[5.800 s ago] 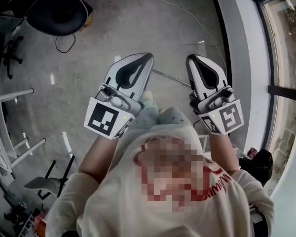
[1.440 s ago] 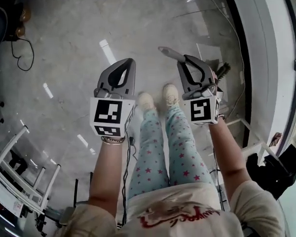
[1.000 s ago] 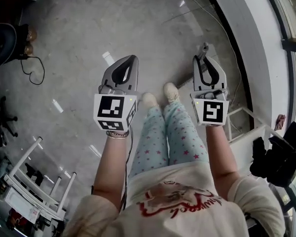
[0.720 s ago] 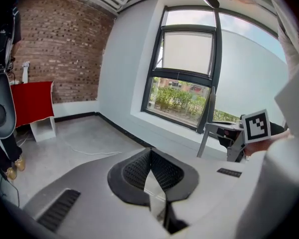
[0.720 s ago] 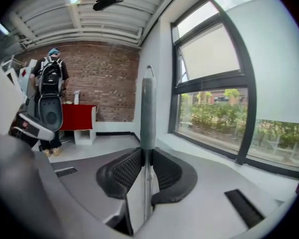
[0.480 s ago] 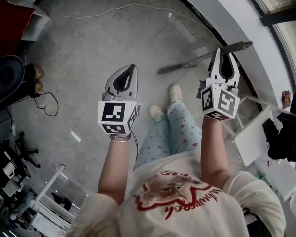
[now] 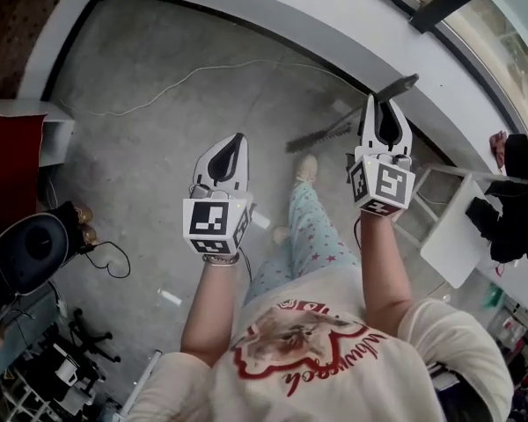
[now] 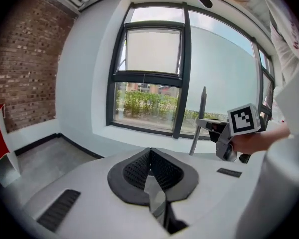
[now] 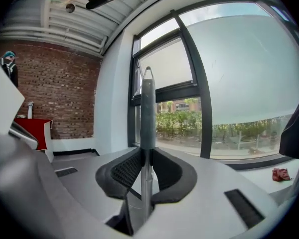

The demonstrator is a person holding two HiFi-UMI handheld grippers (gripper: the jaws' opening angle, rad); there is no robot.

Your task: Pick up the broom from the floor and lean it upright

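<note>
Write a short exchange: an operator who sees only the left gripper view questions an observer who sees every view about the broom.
Operator: Is the right gripper truly clamped on the broom handle?
Observer: Yes. In its own view the right gripper clamps the broom handle from both sides.
Operator: Where is the brush end?
Observer: The head view shows the bristles low, ahead of the person's shoe; floor contact is unclear.

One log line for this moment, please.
right gripper: shut on broom handle | left gripper: shut, empty | status: not yet leaned upright
</note>
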